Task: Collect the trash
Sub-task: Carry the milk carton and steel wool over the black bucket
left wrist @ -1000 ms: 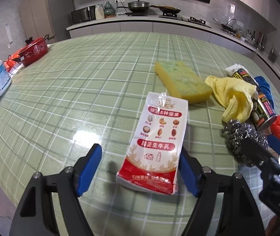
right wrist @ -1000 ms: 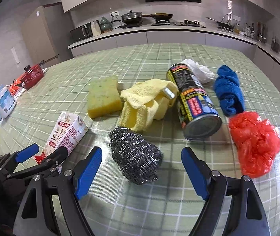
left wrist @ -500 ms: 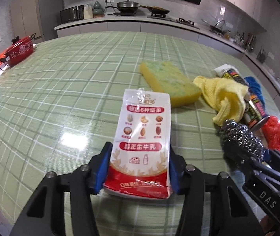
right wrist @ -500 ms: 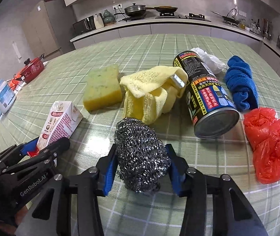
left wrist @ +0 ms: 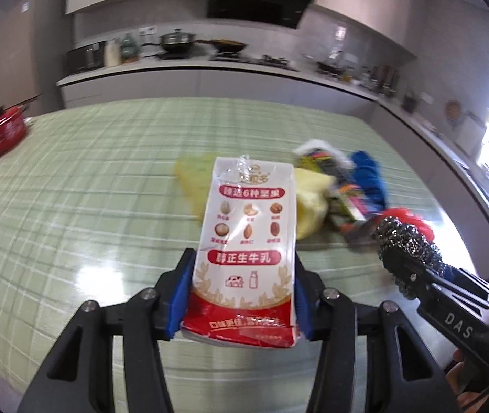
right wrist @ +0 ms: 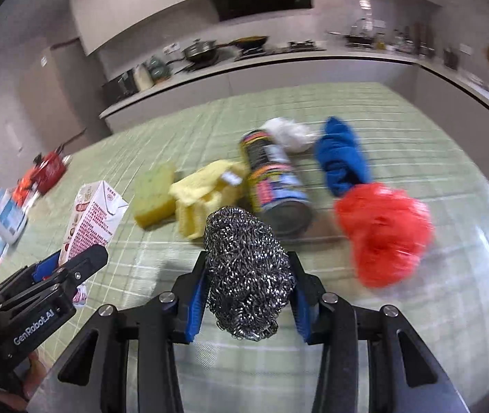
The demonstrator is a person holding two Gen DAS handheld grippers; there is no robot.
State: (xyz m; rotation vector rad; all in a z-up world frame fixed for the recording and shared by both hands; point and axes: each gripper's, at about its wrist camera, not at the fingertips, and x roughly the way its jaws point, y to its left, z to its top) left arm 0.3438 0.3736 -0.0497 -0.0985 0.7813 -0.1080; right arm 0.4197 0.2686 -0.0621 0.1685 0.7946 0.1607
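Lifted now, milk carton (left wrist: pixel 244 244) sits between fingers (left wrist: pixel 181 296).

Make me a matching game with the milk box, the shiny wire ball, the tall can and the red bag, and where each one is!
Things:
1. milk carton
2. steel wool ball
3. spray can
4. red plastic bag

Places:
A. lying on its side on the table, beside the yellow cloth
B. clamped in the right gripper
C. crumpled on the table, near the blue cloth
D. clamped in the left gripper

Pairs: 1-D, 2-B, 3-A, 4-C
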